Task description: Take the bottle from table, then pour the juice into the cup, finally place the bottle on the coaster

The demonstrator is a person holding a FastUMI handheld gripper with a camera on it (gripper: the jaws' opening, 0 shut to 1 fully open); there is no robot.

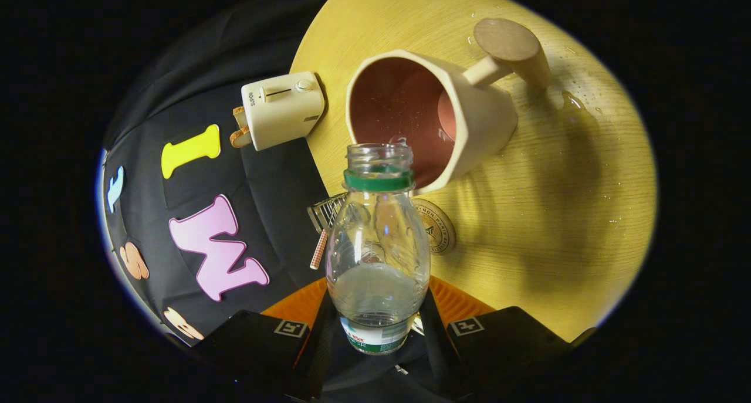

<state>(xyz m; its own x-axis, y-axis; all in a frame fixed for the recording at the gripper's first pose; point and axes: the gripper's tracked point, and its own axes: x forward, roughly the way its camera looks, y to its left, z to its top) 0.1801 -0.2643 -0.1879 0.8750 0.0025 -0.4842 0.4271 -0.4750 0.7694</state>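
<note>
A clear plastic bottle with a green neck ring and no cap sits between the fingers of my gripper, which is shut on its lower body. A little liquid lies in it. The whole view is rolled, so the bottle is tipped. Its open mouth points at the rim of a cream cup with a reddish inside and a round wooden handle knob. The mouth is close to the cup's rim. A round brown coaster lies on the table just beyond the bottle, partly hidden behind it.
The round wooden table carries water drops and a small puddle near the cup's handle. A cream toaster stands at the table's edge. A small wire rack and a checked stick lie beside the bottle.
</note>
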